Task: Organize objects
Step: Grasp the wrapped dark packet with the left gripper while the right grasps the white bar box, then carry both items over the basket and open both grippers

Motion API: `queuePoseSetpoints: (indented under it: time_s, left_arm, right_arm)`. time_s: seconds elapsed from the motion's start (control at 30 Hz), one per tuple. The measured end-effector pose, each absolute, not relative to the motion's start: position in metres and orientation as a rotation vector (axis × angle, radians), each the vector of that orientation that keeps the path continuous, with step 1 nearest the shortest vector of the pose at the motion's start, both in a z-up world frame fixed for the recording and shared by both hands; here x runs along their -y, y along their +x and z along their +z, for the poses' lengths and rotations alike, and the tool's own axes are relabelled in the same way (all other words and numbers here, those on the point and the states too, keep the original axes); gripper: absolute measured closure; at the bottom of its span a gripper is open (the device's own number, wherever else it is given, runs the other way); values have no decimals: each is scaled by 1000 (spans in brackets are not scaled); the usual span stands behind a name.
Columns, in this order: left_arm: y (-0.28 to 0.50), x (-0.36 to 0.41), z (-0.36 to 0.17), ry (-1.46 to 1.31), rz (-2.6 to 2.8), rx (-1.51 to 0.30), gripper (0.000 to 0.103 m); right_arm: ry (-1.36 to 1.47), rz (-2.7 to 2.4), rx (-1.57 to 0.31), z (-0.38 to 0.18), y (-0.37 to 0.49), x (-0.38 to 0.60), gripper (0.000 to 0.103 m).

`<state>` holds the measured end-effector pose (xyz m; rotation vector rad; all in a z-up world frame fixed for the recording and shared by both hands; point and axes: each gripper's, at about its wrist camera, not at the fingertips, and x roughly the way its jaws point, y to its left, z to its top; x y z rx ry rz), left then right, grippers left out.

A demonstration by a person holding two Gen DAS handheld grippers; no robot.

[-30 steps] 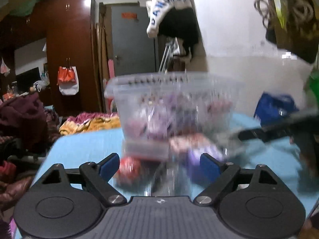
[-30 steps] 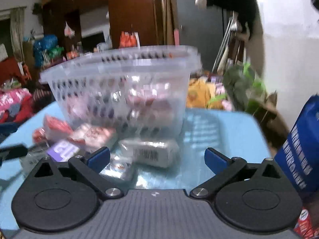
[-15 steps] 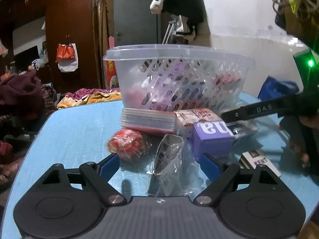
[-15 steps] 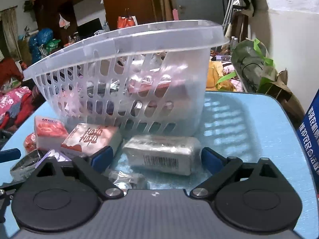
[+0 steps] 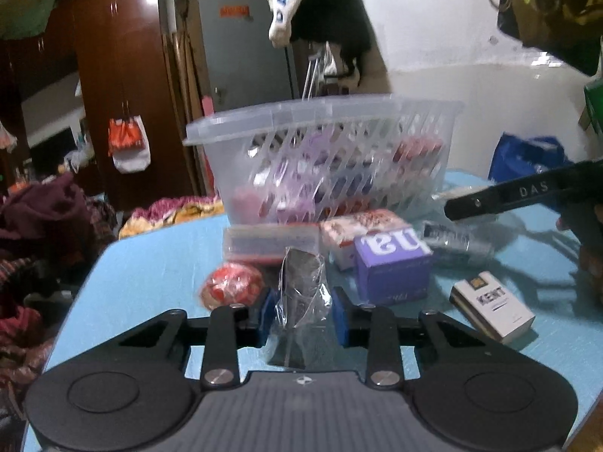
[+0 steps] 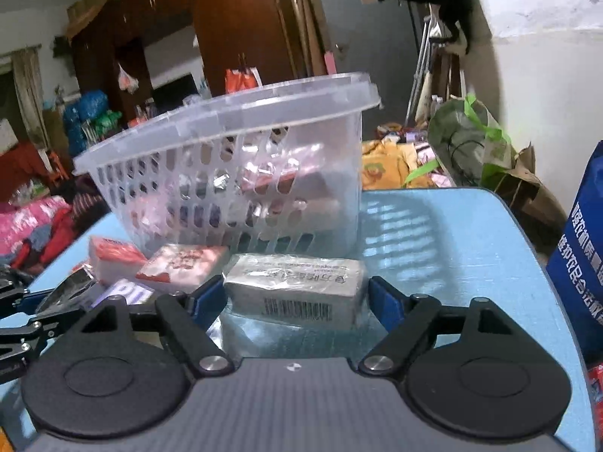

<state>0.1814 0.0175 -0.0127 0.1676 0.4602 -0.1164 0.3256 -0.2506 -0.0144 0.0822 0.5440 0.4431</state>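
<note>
Left gripper (image 5: pixel 301 316) was clamped on a clear-wrapped dark packet (image 5: pixel 301 297); the packet stood nearly upright between the blue pads (image 5: pixel 342 316), its long axis running away from the camera and up. Right gripper (image 6: pixel 294 297) had its jaws closing around a silver pack (image 6: pixel 294 288) wrapped in film; the pads stood just beside its two short ends, contact not certain. The pack lay flat, long axis crosswise to the fingers, barcode face toward the camera.

Both things were on a blue table (image 6: pixel 452 248), in front of a clear slotted basket (image 6: pixel 226 173) that already held several wrapped items. Beside the packet lay a red round sweet (image 5: pixel 231 286), a purple box (image 5: pixel 394 267), a red-and-white box (image 5: pixel 361 226) and a white cigarette pack (image 5: pixel 492 310).

Behind the table stood a dark wooden wardrobe (image 5: pixel 120 86) and a grey door (image 5: pixel 245 49); heaped clothes (image 5: pixel 41 218) filled the left, and a white wall (image 5: pixel 452 37) the right.
</note>
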Motion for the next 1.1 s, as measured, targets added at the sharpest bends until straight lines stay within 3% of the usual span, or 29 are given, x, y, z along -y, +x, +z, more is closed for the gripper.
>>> queuePoseSetpoints:
  time_s: [0.27,1.1]
  left_arm:
    - [153,-24,-9,143,-142,-254,67]
    - [140,-42,-8,49,-160,-149,67]
  right_arm:
    - [22,487,-308,-1,289,248,20]
    - [56,573,-157,0,259,250,21]
